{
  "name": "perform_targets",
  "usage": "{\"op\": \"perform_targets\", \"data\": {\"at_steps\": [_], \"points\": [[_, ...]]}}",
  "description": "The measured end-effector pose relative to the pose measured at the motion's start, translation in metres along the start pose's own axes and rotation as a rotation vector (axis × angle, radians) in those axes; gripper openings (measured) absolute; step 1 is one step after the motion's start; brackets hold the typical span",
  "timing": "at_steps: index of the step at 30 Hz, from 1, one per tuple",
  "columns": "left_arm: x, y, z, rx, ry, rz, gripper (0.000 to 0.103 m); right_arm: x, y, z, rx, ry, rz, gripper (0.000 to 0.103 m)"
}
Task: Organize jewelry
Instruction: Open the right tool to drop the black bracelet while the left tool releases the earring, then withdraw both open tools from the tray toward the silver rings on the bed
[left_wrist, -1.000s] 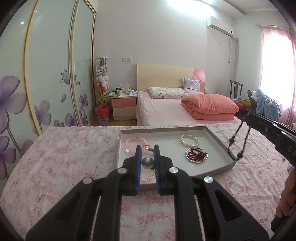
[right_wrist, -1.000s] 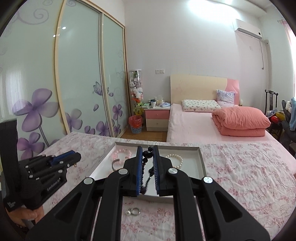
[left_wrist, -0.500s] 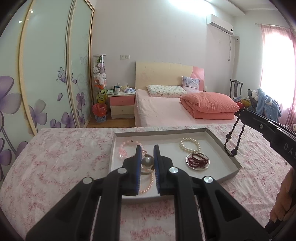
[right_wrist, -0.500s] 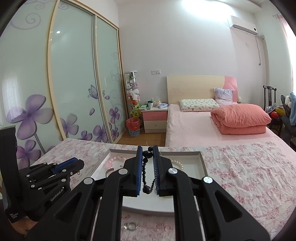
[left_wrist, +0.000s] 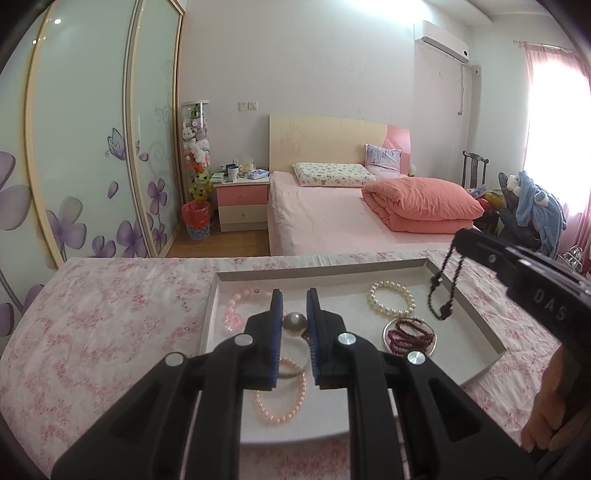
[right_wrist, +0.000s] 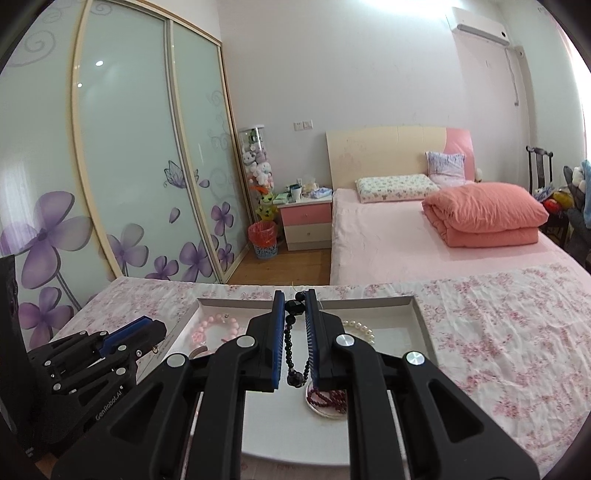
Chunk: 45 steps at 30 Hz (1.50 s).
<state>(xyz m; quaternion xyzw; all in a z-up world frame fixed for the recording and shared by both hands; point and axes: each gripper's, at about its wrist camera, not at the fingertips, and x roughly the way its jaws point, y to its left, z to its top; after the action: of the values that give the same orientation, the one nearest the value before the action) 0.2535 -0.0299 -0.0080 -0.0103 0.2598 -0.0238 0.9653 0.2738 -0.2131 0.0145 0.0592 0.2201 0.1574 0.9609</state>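
The right tool (right_wrist: 294, 314) is pinching a dark bead strand (right_wrist: 293, 354) above the tray (left_wrist: 469, 314); next, lowering toward 3 o'clock; the left tool (left_wrist: 294, 325) is hovering slightly spread

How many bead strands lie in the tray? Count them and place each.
4. A pink bracelet far left, a white pearl bracelet far right, dark red beads on a small dish, a peach strand nearest. The fingers may hide more.

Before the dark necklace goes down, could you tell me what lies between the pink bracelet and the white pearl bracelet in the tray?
Left wrist view: between pink bracelet and pearl bracelet sits a silver ball.
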Motion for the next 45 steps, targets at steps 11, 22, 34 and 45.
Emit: {"op": "perform_targets", "data": {"at_steps": [11, 22, 34, 45], "points": [[0.023, 0.016, -0.006, -0.071, 0.052, 0.006, 0.023, 0.009, -0.015, -0.018, 0.031, 0.061, -0.03, 0.03], [0.018, 0.026, -0.025, -0.083, 0.095, 0.015, 0.023, 0.001, -0.022, -0.032, 0.023, 0.094, -0.035, 0.03], [-0.004, 0.012, -0.054, -0.036, 0.154, -0.048, 0.03, -0.017, -0.025, -0.058, -0.011, 0.165, -0.039, 0.03], [-0.017, -0.01, -0.086, 0.021, 0.233, -0.129, 0.039, -0.025, -0.03, -0.103, -0.022, 0.325, -0.065, 0.03]]}}
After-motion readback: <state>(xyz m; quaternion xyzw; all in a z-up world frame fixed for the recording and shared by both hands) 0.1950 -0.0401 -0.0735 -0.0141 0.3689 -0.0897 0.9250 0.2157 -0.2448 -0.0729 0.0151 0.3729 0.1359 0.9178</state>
